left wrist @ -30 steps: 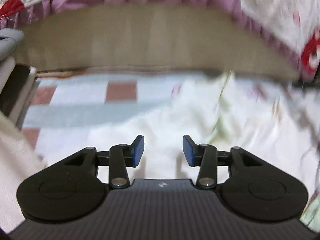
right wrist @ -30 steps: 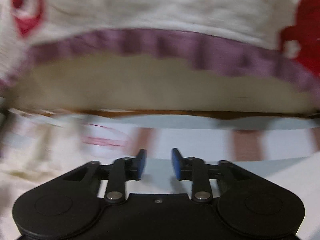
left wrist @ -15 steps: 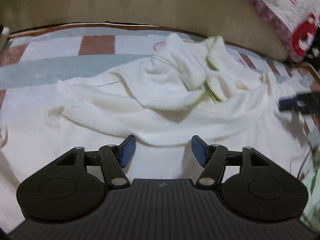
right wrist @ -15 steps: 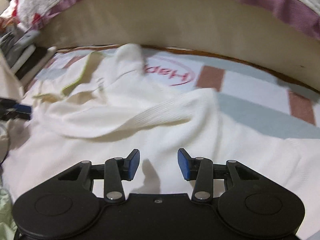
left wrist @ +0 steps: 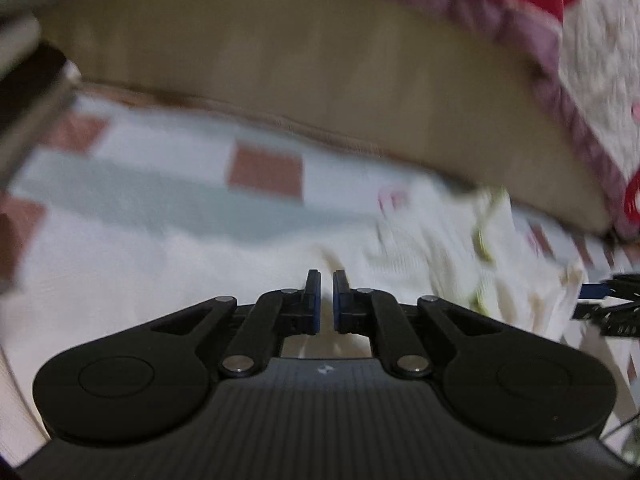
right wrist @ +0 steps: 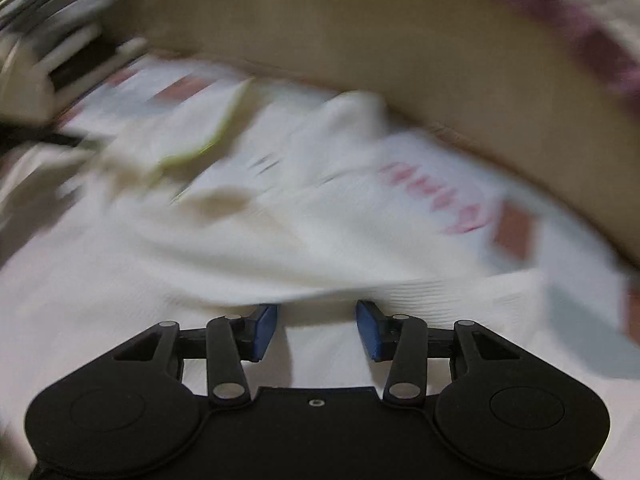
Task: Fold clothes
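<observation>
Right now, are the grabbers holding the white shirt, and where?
The left gripper looks shut, maybe pinching the shirt, but blur hides where. The right gripper is open at a fold of the shirt, gripping nothing.

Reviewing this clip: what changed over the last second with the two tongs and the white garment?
The left tongs went from open to shut, with white cloth apparently pinched between them, though blur hides the detail. The right tongs swung across to the white garment and remain open over its edge. The garment stays crumpled on the checked sheet.
</observation>
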`<state>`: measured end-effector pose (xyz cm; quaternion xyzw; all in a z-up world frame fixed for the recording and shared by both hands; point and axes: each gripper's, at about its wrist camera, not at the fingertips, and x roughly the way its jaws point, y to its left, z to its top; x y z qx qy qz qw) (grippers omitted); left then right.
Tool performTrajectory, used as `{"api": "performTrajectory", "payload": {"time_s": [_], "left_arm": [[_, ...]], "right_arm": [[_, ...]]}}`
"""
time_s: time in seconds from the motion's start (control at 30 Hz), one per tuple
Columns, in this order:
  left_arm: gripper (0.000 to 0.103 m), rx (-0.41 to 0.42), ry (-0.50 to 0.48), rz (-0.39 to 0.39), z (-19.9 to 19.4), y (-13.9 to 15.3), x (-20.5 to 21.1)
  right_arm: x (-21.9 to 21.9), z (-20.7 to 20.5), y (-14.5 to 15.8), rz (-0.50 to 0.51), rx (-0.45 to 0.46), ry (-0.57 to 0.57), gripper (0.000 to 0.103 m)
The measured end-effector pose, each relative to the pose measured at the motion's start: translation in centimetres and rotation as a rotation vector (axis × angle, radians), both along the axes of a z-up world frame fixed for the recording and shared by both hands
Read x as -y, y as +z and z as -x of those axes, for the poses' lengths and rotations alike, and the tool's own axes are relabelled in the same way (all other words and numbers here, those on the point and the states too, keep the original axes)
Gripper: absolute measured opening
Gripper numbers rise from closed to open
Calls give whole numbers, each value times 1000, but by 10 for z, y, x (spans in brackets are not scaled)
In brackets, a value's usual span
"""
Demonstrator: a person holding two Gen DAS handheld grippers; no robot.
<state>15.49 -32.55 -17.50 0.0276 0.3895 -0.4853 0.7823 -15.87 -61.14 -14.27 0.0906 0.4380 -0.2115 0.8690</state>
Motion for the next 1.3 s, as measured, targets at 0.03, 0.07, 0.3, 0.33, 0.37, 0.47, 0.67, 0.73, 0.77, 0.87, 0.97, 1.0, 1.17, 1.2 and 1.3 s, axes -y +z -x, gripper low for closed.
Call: {"api": "performTrajectory", "payload": {"time_s": [0.03,0.07,0.3,0.33,0.37,0.47,0.67,0.73,0.77,0.87,0.97,1.0,1.17,1.2,1.3], "left_arm": [[7,-17,-4,12,-3,2,0],[7,-33,-8,23,-6,3,0],[29,-152,-134,-6,3,-8,18],[37,-178,-157,-9,6,-11,21],[41,-199,-170,-8,10,-11,22],[45,-264,-206,14,18,-13,25],[8,-374,-184,44,22,-34,42],[4,-361,-202,66,22,-30,52],[4,-329,-220,91,23,-23,56],[5,-234,-264,124,29,-7,68],[5,-249,-258,172,27,-6,71],[9,-239,-241,172,27,-5,70],[42,-49,-235,156,20,31,49],[42,-15,-193,136,9,41,39],[36,-31,-107,41,-28,50,9]], "right_arm": [[7,6,7,13,40,-67,50],[14,11,14,-2,78,-107,50],[16,-11,50,-32,133,61,50],[13,-23,51,-62,136,111,50],[10,-35,48,-94,128,148,50],[2,-67,25,-176,62,205,55],[-16,-91,-11,-110,2,226,58],[-22,-87,-6,-85,25,289,7],[-26,-84,0,-50,41,301,7],[-34,-75,15,52,87,333,7],[-36,-74,26,121,132,339,7],[-35,-78,27,146,125,336,7],[-31,-104,22,241,49,235,11],[-29,-105,26,222,71,207,14],[-31,-101,46,83,187,196,22]]}}
